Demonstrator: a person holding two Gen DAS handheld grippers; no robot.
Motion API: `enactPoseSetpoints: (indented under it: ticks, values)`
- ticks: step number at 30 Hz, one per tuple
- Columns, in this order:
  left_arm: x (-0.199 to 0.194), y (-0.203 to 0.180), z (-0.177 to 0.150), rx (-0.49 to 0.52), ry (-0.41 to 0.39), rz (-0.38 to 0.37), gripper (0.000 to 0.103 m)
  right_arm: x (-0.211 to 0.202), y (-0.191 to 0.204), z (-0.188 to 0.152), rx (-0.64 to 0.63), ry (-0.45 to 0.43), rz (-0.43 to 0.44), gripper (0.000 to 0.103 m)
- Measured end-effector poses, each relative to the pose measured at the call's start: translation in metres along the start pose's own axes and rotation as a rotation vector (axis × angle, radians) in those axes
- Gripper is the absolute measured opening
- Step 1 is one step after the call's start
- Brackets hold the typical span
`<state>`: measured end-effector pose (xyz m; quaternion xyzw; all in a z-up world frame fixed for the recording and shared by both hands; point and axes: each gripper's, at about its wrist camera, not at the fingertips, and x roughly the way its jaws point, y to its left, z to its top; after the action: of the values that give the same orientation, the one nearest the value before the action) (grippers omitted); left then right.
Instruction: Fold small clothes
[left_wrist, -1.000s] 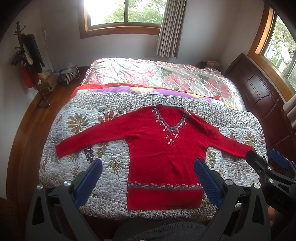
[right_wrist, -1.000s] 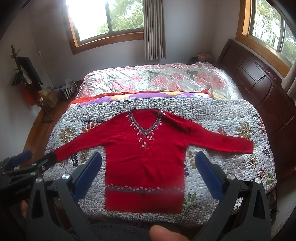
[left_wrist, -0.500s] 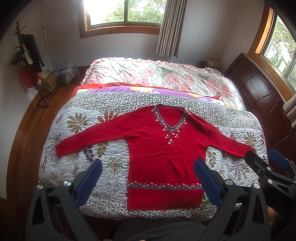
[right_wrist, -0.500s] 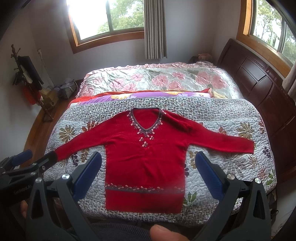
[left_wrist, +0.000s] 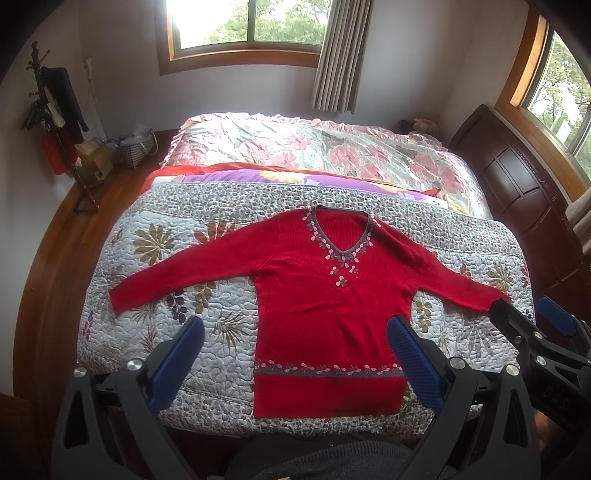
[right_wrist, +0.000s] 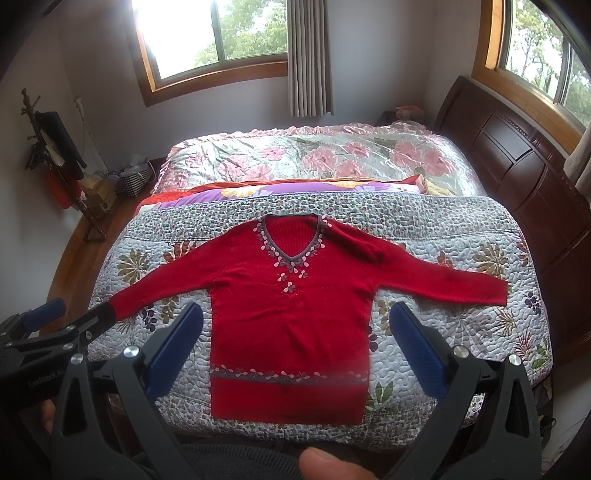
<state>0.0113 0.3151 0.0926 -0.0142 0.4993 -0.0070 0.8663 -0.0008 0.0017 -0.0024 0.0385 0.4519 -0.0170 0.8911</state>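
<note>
**Red sweater spread flat on the bed**

Left wrist view: the left claw (left_wrist: 295, 354) hangs spread wide and empty above the red sweater (left_wrist: 325, 314), flat on the quilt (left_wrist: 166, 258).

Right wrist view: the right claw (right_wrist: 297, 343) gapes likewise over the hem, both sleeves stretched out.

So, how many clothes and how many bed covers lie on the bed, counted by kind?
Red sweater: 1
Leaf-print quilt: 1
Pink floral cover: 1
Purple floral blanket: 1
Total: 4
</note>
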Motion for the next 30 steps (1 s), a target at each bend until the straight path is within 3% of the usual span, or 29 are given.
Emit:
enactPoseSetpoints:
  ticks: [20,26,28,30]
  values:
    - [0.015,-0.005,0.008,-0.003,0.018,-0.015,0.099,0.009,0.001,0.000,0.002,0.007,-0.002,0.100]
    - [0.041,-0.006,0.017,-0.031,0.007,-0.084,0.099,0.016,-0.016,0.007,0.016,0.007,-0.025,0.100]
    - [0.047,-0.009,0.021,-0.011,-0.040,-0.104,0.099,0.018,-0.025,0.008,0.020,-0.019,-0.047,0.100]
    - [0.055,-0.015,0.024,0.050,-0.108,-0.180,0.099,0.021,-0.041,0.006,0.032,-0.103,-0.038,0.100]
